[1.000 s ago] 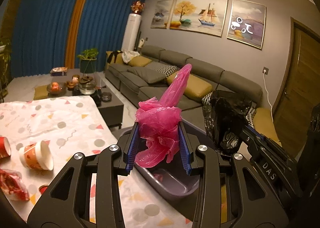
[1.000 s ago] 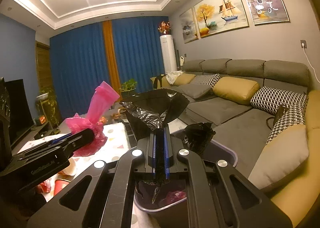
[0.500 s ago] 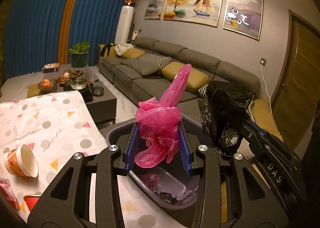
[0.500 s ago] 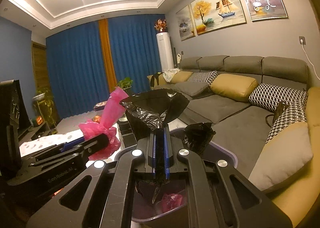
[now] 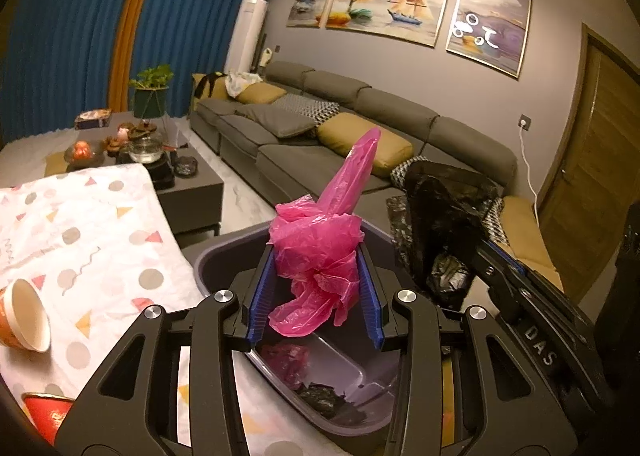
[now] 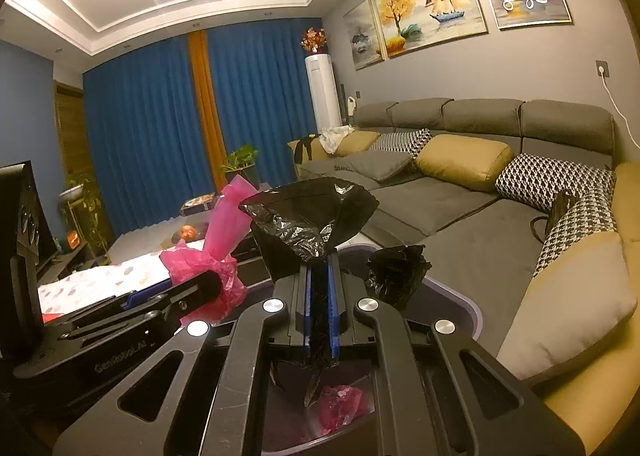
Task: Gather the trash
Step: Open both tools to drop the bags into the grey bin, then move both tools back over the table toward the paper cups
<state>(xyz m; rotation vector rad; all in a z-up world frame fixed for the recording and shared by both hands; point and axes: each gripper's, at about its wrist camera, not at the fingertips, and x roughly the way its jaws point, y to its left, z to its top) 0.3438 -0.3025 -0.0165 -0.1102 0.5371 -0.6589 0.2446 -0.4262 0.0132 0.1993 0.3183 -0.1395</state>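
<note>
holding both bags over the bin [image 5: 224,252]: left gripper [image 5: 316,296] part open, clamped on pink bag [image 5: 320,252]; right gripper [image 6: 321,296] pinched shut on black bag [image 6: 304,216]; release only once each hangs inside the rim.

The left claw [image 5: 316,288] sits in the lower middle of its own view, tipped a little downward, its blue pads [image 5: 260,296] parted some way and pressing on a crumpled pink bag [image 5: 320,252] between them. The right claw [image 6: 321,308] reaches in beside it, from the right edge of the left view, jaws pinched almost together on a black bag [image 6: 308,216].
</note>
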